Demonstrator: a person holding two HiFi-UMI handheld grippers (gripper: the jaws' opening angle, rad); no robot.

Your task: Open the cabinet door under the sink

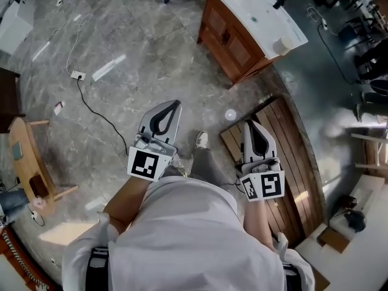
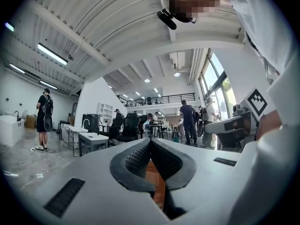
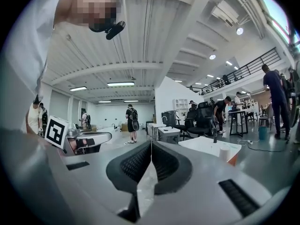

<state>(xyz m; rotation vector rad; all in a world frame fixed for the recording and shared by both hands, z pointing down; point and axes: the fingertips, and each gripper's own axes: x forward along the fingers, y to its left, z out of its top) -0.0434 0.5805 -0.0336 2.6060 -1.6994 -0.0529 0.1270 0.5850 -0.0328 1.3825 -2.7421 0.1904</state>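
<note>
The wooden sink cabinet (image 1: 232,41) stands at the top of the head view, under a white sink top (image 1: 257,10), its two doors closed and facing the grey floor. Both grippers are held in the air well short of it. My left gripper (image 1: 171,104) is shut and empty, its pads meeting at the tip (image 2: 151,140). My right gripper (image 1: 248,123) is also shut with nothing held (image 3: 151,143). In the right gripper view the white sink top (image 3: 210,148) lies ahead to the right, with a white roll (image 3: 225,153) on its corner.
A slatted wooden platform (image 1: 292,156) lies on the floor under my right gripper. A cable and power strip (image 1: 77,75) trail across the marble floor at left, near a small wooden table (image 1: 24,156). My shoe (image 1: 202,139) shows between the grippers. People, desks and chairs stand far off.
</note>
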